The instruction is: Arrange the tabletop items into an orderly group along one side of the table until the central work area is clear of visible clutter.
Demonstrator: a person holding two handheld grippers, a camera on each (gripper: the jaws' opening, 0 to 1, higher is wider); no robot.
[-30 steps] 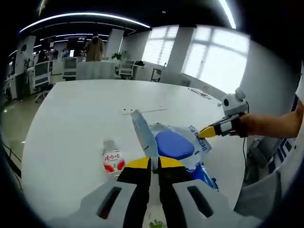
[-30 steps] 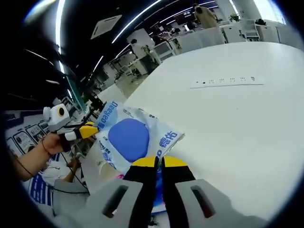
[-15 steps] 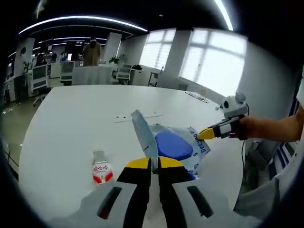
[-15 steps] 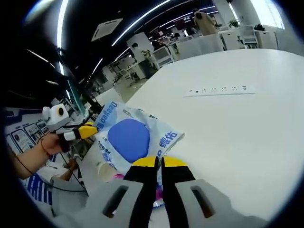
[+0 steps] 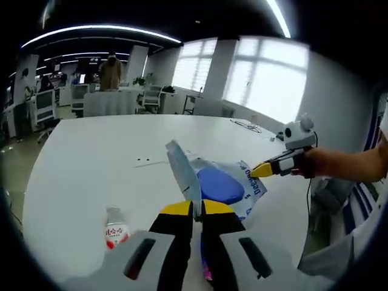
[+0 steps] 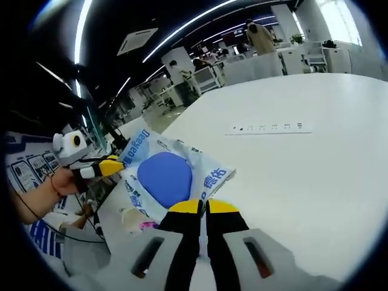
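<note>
A white plastic bag with a blue oval print hangs stretched between both grippers above the white table. My left gripper is shut on one edge of the bag. It comes in from the left of the right gripper view, pinching the bag's corner. My right gripper is shut on the opposite edge of the bag, and enters the left gripper view from the right. A small bottle with a red label stands on the table below and left of the bag.
A flat white power strip lies on the table beyond the bag, and is also in the left gripper view. Small items, one pink, sit under the bag. Office desks and people stand far behind.
Both grippers keep their hold on the bag. The views have shifted: the bottle and the power strip sit lower and further left in the left gripper view, as if the bag has been raised.
</note>
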